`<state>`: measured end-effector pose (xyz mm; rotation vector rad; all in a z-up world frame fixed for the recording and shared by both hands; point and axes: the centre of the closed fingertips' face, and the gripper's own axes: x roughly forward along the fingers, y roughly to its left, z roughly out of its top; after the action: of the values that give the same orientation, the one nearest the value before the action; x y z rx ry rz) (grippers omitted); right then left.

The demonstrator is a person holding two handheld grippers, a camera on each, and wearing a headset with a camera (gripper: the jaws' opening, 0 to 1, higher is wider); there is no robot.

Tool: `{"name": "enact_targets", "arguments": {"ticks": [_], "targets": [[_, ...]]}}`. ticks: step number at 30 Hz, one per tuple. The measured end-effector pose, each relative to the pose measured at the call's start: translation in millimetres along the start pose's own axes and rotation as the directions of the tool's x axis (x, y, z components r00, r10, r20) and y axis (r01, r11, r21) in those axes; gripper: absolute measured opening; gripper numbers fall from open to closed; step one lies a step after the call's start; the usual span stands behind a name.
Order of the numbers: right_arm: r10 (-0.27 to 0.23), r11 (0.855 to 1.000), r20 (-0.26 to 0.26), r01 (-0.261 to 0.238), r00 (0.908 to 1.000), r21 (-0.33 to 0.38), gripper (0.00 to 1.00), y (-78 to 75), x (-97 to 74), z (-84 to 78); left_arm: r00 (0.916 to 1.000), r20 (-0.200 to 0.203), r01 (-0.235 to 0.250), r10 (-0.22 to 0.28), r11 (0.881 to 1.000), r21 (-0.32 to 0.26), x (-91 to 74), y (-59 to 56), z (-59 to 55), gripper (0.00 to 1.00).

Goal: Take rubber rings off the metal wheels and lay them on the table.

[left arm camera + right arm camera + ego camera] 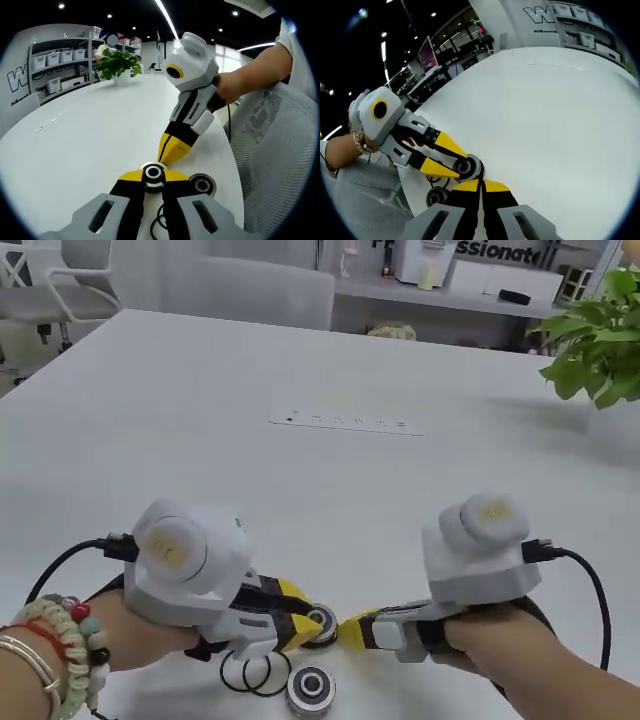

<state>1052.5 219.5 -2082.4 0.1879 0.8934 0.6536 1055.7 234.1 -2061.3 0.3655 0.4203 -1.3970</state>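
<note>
My left gripper (310,626) is shut on a small metal wheel (323,620), its yellow jaws clamping the wheel (152,173) from both sides just above the table. My right gripper (346,630) comes in from the right with its yellow jaws pressed together, tips against the held wheel's rim (469,167). Whether they pinch a rubber ring is hidden. A second metal wheel (311,689) lies flat near the table's front edge. Two black rubber rings (250,673) lie overlapping on the table beside it, under the left gripper.
The white table (300,480) stretches far ahead, with a flush socket strip (345,423) in its middle. A green plant (598,338) stands at the right edge. Grey chairs (260,290) and shelves are beyond the far side.
</note>
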Motion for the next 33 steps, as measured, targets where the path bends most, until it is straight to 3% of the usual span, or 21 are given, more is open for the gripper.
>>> {"name": "enact_targets", "arguments": {"ticks": [4,9,11,12,13,15,18,21,27,29,31,33], "targets": [[-0.001,1.0,0.002,0.001,1.0,0.023,0.0,0.1,-1.9,-1.2,1.0,0.002,-0.001,0.001,1.0,-0.001,0.0,0.2,0.1,0.08],[0.03,0.988,0.048,-0.037,0.9984,0.152,0.0,0.9,-4.8,3.2,1.0,0.006,0.003,-0.003,1.0,-0.002,0.0,0.4,-0.1,0.08],[0.042,0.986,0.055,-0.05,0.9976,0.156,0.0,-0.5,-5.3,1.2,1.0,0.008,0.003,-0.003,1.0,-0.002,-0.1,0.5,-0.3,0.08],[0.045,0.989,0.053,-0.052,0.9976,0.137,0.0,1.3,-5.0,0.3,1.0,0.008,0.004,-0.004,1.0,-0.001,-0.1,0.6,-0.5,0.08],[0.038,0.998,0.047,-0.04,0.9982,0.053,0.0,0.5,-4.7,0.5,1.0,0.008,0.005,-0.005,1.0,-0.001,-0.1,0.6,-0.5,0.08],[0.012,0.999,0.026,-0.011,0.9996,-0.046,0.0,2.0,-3.7,0.3,0.9999,0.01,0.006,-0.006,1.0,0.0,0.1,0.5,-0.5,0.08],[0.007,0.993,-0.004,-0.008,1.0,-0.12,0.0,3.9,-3.2,-1.3,0.9998,0.017,0.005,-0.005,1.0,-0.004,0.0,0.6,-0.7,0.08],[-0.026,0.975,-0.021,0.021,0.9995,-0.22,0.0,5.6,-4.6,0.5,0.9997,0.026,0.005,-0.005,1.0,-0.008,-0.1,0.5,-0.7,0.08],[-0.033,0.973,-0.025,0.026,0.9992,-0.227,0.0,4.5,-4.7,1.4,0.9997,0.026,0.002,-0.002,1.0,-0.006,0.0,0.6,-0.5,0.08],[-0.051,0.96,-0.031,0.04,0.9982,-0.277,0.0,4.3,-4.5,1.5,0.9996,0.027,0.002,-0.002,1.0,-0.007,0.0,0.6,-0.6,0.08],[-0.075,0.936,-0.044,0.055,0.9962,-0.347,0.0,3.9,-3.8,0.7,0.9996,0.03,0.002,-0.002,1.0,-0.008,0.2,0.5,-0.4,0.08],[-0.085,0.925,-0.052,0.06,0.995,-0.374,0.0,4.9,-2.7,-0.1,0.9995,0.033,0.002,-0.001,1.0,-0.01,0.2,0.6,-0.5,0.08]]}}
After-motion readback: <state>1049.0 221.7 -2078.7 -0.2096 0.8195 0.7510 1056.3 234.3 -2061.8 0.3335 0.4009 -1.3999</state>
